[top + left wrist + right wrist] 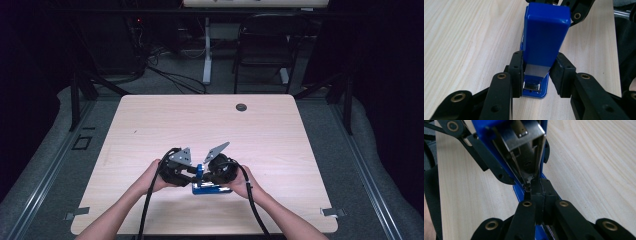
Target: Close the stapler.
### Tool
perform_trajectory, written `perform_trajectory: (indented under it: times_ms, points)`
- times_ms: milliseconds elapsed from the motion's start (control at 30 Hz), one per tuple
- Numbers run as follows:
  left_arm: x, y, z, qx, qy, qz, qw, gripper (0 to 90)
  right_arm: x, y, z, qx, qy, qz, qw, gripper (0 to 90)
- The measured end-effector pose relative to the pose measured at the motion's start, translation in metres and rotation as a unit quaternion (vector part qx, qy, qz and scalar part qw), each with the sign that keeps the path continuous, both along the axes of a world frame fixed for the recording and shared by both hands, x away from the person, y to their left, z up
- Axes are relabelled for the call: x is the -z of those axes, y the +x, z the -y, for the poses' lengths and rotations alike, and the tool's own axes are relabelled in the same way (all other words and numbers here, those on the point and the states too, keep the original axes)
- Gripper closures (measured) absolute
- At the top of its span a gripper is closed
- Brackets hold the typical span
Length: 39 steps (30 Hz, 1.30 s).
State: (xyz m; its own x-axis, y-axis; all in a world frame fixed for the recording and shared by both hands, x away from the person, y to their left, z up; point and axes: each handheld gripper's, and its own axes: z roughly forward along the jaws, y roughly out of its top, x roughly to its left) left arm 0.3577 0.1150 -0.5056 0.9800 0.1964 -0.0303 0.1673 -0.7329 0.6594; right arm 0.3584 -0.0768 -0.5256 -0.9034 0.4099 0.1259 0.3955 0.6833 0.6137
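Forearms enter at the bottom of the high view, each hand carrying a tool over a pale wooden table [150,120]. At the left, the left tool [192,170] is clamped on the raised top arm of a blue stapler [207,186]; in the left gripper view its two black pads [517,72] are pressed against the sides of the blue cover [546,35], with the silver magazine and blue base seen just below and beyond them. The stapler lies between the two tools, its base resting flat on the table, its cover hinged upward. To the right, the right tool [212,175] is fully clenched, its jaws shut together; in the right gripper view the closed tip [540,190] is set against the base at the foot of the open metal channel [524,142], and whether anything thin is pinched there cannot be told.

The stapler is judged to be rigid, fairly light, and made of smooth plastic over steel, so it may slip in a loose hold. The cover is best taken by its flat parallel sides, as done now, while the base is held down. The sprung hinge may snap back if released, and the thin magazine rail should be spared hard pressure.

No brand, label or legible writing is seen.
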Motion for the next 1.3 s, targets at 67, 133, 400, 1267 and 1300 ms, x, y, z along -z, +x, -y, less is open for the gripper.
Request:
perform_trajectory:
  times_ms: [67,133,400,1267,1300]
  points:
    - [-0.001,0.001,0.0,0.004,0.003,-0.003,1.0,65.2,-0.001,-0.001,0.001,-0.001,-0.003,-0.001,1.0,90.0]
    - [-0.001,0.001,0.001,0.005,0.006,-0.004,1.0,65.3,-0.001,-0.001,0.002,-0.002,-0.003,-0.002,1.0,90.0]
    - [-0.004,0.003,0.005,0.01,0.021,-0.002,0.9997,65.5,-0.005,0.0,0.016,0.007,-0.018,-0.004,0.9998,89.8]
    - [-0.005,0.009,0.028,0.022,0.054,-0.014,0.9982,65.1,-0.02,0.0,0.057,0.049,-0.002,-0.005,0.9988,88.8]
    - [-0.005,0.009,0.029,0.021,0.054,-0.015,0.9982,64.9,-0.02,-0.001,0.057,0.052,0.003,-0.004,0.9987,88.8]
